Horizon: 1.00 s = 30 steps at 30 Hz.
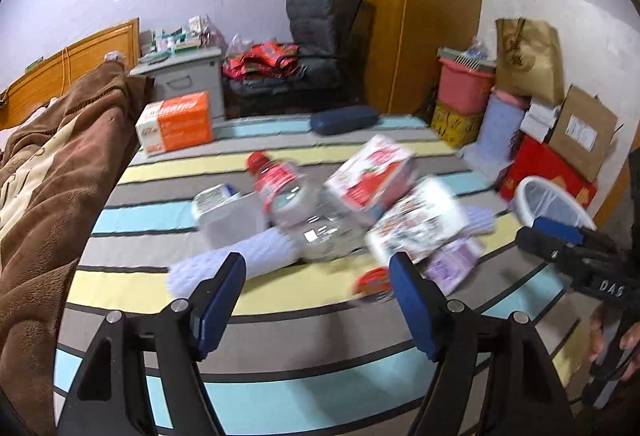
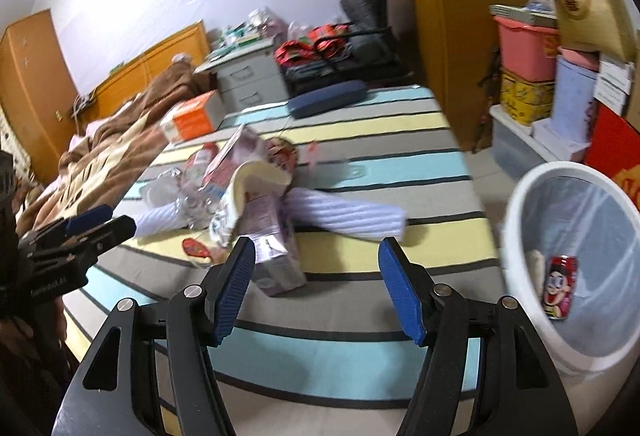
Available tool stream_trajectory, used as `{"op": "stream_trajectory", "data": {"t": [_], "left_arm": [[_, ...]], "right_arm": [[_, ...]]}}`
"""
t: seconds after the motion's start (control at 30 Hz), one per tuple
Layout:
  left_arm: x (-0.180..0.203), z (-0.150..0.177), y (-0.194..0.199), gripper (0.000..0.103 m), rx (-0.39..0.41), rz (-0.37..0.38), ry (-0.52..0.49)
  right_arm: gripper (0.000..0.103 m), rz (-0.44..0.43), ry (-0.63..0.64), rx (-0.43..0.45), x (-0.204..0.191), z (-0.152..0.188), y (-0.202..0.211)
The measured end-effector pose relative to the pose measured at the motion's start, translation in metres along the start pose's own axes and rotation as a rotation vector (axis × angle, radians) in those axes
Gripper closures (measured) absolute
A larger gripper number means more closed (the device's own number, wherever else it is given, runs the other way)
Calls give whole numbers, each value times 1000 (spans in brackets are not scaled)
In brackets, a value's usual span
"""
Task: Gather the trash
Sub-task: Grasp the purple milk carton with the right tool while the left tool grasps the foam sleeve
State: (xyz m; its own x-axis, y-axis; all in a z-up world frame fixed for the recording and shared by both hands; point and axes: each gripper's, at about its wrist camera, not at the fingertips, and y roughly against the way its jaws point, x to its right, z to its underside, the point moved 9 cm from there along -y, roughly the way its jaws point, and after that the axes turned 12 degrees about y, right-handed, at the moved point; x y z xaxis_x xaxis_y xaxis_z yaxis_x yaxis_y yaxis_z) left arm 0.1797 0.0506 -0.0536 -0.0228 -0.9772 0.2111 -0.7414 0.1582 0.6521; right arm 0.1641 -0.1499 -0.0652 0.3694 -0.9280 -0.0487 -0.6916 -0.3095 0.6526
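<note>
Surface: striped mat (image 2: 360, 171) in bands of grey, pale yellow and light blue, spread flat, with the litter heaped near its middle.
Left gripper (image 1: 316, 276): black frame, blue pads, jaws spread with nothing between them, aimed down at the heap from the near side.
Right gripper (image 2: 316, 256): same build, jaws apart and empty, over bare mat between the heap and the bin.
Bin: white round plastic wastebasket with a clear liner (image 2: 532, 195), standing off the mat's right edge.
Bin contents: red drink can with a cartoon face (image 2: 560, 286), leaning against the inner wall.
Bottle: clear crushed plastic bottle with a red cap and red label (image 1: 288, 203), lying on its side in the heap.
Carton one: red-and-white printed carton (image 1: 370, 171), tilted, resting on the bottle.
Carton two: small lilac drink carton (image 2: 276, 264), at the heap's near edge, just ahead of the right gripper's left pad.
Foam: white ribbed foam sleeve (image 2: 348, 215), lying flat and sticking out of the heap toward the bin.
Tub: white open plastic tub (image 1: 234, 220), touching the bottle.
Lid: small red round piece (image 1: 374, 280), flat on the mat at the heap's near edge; blurred.
Bedding: brown fleece blanket (image 1: 48, 171), along the mat's left side.
Box: orange-and-white cardboard box (image 1: 176, 121), at the mat's far left corner.
</note>
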Motion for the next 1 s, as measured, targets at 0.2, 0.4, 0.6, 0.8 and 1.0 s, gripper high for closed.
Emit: {"op": "stream_trajectory", "data": {"t": [0.2, 0.4, 0.6, 0.8, 1.0], "left_arm": [[-39, 2, -8, 27, -14, -49, 17], [-57, -2, -23, 26, -43, -61, -14], [-61, -7, -48, 26, -103, -46, -66], [-63, -5, -67, 26, -159, -33, -112], [-60, 3, -75, 26, -210, 9, -101]], "right_arm": [[37, -29, 50, -40, -23, 0, -16], [37, -23, 90, -76, -33, -3, -28], [37, 0, 104, -116, -33, -3, -41], [37, 0, 107, -155, -32, 0, -50], [37, -15, 96, -161, -30, 3, -50]]}}
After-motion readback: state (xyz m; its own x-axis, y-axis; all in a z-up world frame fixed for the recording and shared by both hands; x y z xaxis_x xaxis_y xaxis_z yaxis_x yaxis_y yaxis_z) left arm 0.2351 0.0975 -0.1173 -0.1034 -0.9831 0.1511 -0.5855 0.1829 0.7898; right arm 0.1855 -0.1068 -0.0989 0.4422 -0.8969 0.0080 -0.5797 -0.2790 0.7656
